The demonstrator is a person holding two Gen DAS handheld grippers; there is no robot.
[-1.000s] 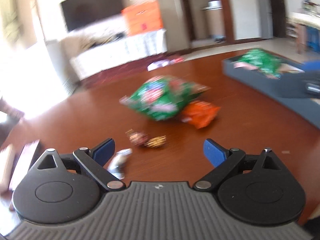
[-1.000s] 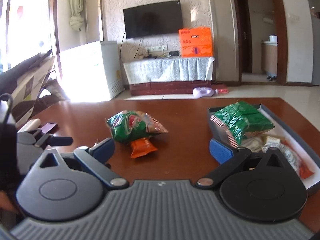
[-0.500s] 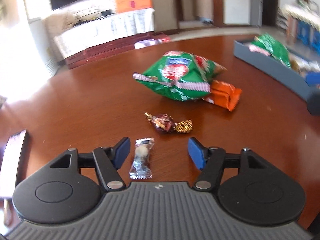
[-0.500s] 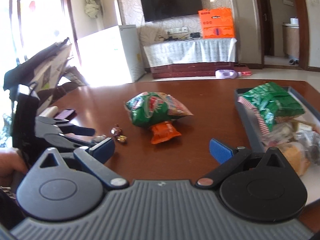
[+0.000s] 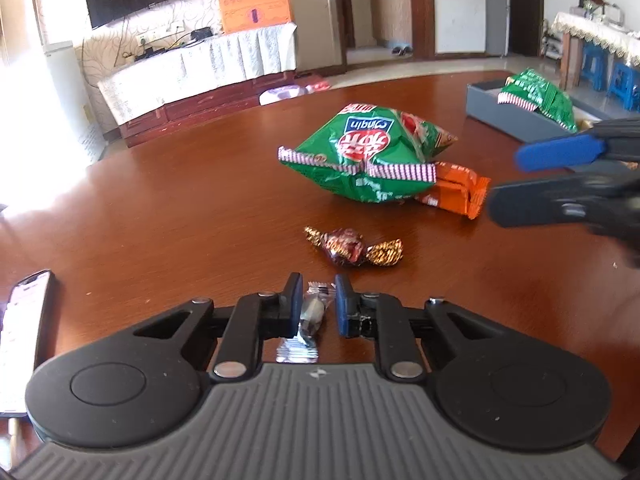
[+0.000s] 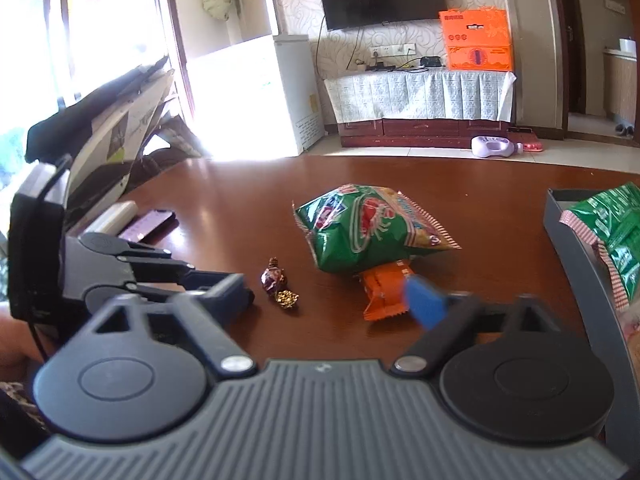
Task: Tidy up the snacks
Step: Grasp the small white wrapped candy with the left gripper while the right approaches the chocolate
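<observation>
My left gripper [image 5: 316,300] is shut on a small clear-wrapped candy [image 5: 311,314] on the brown table. Just beyond it lies a twisted brown and gold candy [image 5: 354,247]. Further off, a green chip bag [image 5: 368,156] rests partly on an orange packet [image 5: 456,194]. My right gripper [image 6: 332,300] comes in from the right with its jaws closing. The orange packet [image 6: 384,292] lies right at its fingertips, beside the blue right finger [image 6: 424,304], and no pad presses on it. In the left wrist view the right gripper [image 5: 506,184] stops just short of the packet's end.
A grey tray [image 5: 516,116] at the right holds another green bag [image 5: 540,96] and more snacks. A phone [image 5: 24,320] lies at the table's left edge. A TV stand and an orange box stand across the room.
The left jaws have closed onto the clear-wrapped candy. The right gripper has swung left toward the orange packet, its jaws have narrowed, and it now shows in the left wrist view.
</observation>
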